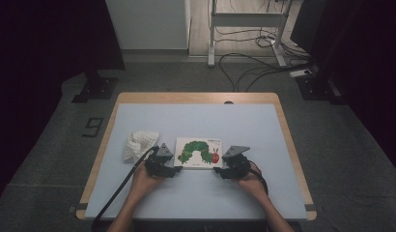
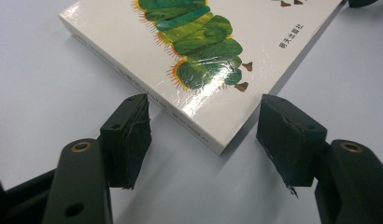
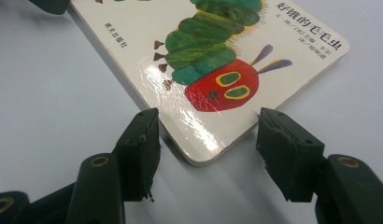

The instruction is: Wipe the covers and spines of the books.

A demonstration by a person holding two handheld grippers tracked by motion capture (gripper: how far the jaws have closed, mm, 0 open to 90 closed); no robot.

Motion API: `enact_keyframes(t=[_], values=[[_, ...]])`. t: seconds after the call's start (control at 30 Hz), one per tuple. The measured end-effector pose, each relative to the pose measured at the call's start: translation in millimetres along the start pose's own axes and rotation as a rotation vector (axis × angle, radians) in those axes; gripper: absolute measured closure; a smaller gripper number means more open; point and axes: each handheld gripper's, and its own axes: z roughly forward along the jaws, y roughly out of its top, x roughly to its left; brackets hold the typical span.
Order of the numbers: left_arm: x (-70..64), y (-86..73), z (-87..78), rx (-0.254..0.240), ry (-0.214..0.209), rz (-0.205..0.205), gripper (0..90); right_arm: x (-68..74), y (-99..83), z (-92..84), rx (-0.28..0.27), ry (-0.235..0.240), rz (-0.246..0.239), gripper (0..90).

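Note:
A white picture book [image 1: 201,152] with a green caterpillar on its cover lies flat on the pale table mat, near the front. My left gripper [image 1: 176,170] is at the book's near left corner. In the left gripper view that gripper [image 2: 203,123] has a pad against each of the two edges that meet at the corner of the book [image 2: 199,56]. My right gripper [image 1: 219,171] is at the near right corner. In the right gripper view this gripper [image 3: 208,135] likewise has its pads against the book [image 3: 213,70], below the caterpillar's red head. Both grip with the book resting on the mat.
A crumpled white cloth [image 1: 138,144] lies on the mat left of the book, close behind the left gripper. The table [image 1: 196,98] has a wooden rim. A cable trails from the left gripper over the front edge. Beyond the table, cables and stand legs cover the floor.

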Motion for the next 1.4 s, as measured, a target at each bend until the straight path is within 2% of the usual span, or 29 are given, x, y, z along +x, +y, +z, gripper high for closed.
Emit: enact_keyframes(t=[0.3, 0.47, 0.53, 0.7, 0.87, 1.03, 1.13, 1.4], values=[[8.3, 4.0, 5.4, -0.009, 0.009, -0.024, 34.7, -9.8, 9.5, 7.1, 0.018, -0.017, 0.025, 42.5], [9.3, 4.3, 5.2, -0.006, 0.021, -0.035, 30.9, -10.1, 9.4, 7.6, 0.012, -0.020, 0.028, 41.9], [9.6, 4.3, 4.2, -0.009, 0.031, -0.046, 26.6, -9.7, 9.1, 7.7, 0.011, -0.014, 0.027, 37.6], [10.6, 5.1, -0.3, -0.019, -0.010, -0.079, 13.4, -7.6, 10.1, 7.8, 0.010, 0.004, 0.015, 24.7], [5.1, 5.9, -4.9, -0.022, -0.024, -0.061, 7.9, -3.4, 11.9, 4.0, 0.000, 0.022, 0.011, 14.7], [-0.6, 6.5, -13.1, -0.036, -0.032, -0.041, 2.1, -1.6, 10.4, -2.1, -0.007, 0.043, 0.016, 10.7], [-3.6, 6.2, -18.4, -0.044, -0.032, -0.032, 0.6, -1.1, 8.3, -7.2, -0.011, 0.039, 0.021, 2.8], [-11.1, 2.5, -33.7, -0.063, -0.009, 0.002, 0.0, -0.5, 3.1, -24.5, -0.009, 0.026, -0.004, 1.1]])
